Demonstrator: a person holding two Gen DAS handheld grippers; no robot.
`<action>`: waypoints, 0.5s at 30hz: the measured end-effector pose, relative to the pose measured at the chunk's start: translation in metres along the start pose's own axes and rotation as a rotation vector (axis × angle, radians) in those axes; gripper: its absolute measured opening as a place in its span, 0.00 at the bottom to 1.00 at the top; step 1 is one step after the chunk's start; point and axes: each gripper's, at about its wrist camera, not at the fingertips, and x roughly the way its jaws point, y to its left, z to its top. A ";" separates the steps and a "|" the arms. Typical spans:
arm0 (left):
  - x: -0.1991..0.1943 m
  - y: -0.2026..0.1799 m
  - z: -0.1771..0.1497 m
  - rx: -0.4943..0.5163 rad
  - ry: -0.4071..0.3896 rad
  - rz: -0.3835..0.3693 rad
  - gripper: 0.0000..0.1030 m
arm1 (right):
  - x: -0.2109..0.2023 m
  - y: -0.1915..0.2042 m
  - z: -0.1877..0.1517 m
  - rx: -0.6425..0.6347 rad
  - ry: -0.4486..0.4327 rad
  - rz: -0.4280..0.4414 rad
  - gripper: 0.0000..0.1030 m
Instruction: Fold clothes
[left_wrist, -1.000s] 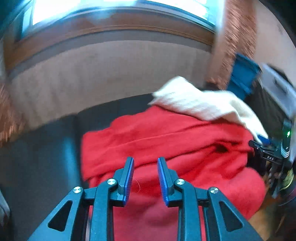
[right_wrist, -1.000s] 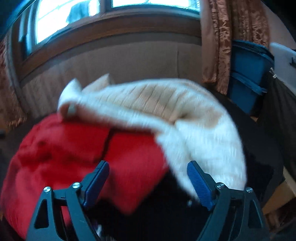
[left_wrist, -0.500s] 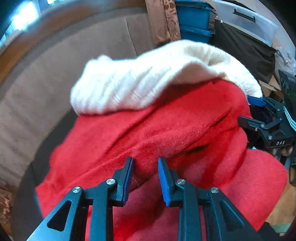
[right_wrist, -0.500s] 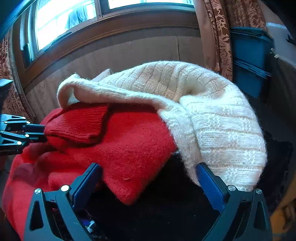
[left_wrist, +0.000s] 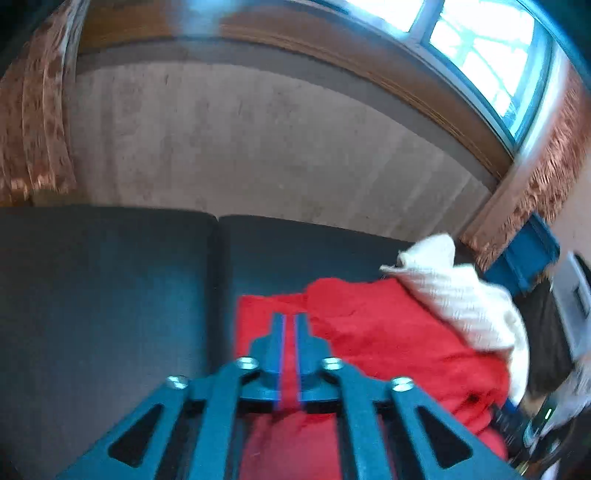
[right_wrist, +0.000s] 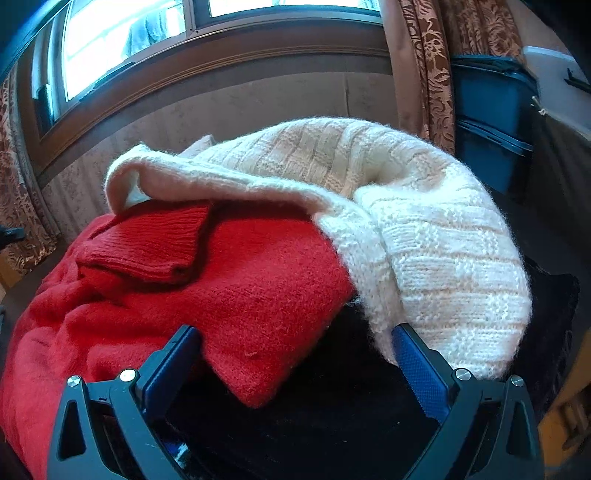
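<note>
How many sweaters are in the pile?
2 that I can tell. The red sweater lies at the bottom left; the cream knit sweater is draped over its top right. Something black sits underneath and may hide more clothes.

The left wrist view is motion-blurred throughout. At four o'clock there, the red sweater hides most of the right tongs. In the right wrist view the cream knit covers the red sweater's far edge, and the bottom cuts off a black garment.
</note>
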 end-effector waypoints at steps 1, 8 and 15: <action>0.000 -0.011 -0.004 0.058 0.002 -0.006 0.19 | 0.001 0.002 -0.001 -0.001 -0.004 -0.012 1.00; 0.026 -0.141 -0.050 0.524 0.129 -0.158 0.34 | 0.004 0.006 -0.002 0.011 -0.012 -0.051 1.00; 0.074 -0.233 -0.071 0.763 0.220 -0.238 0.40 | 0.003 -0.004 -0.008 0.020 -0.047 0.000 1.00</action>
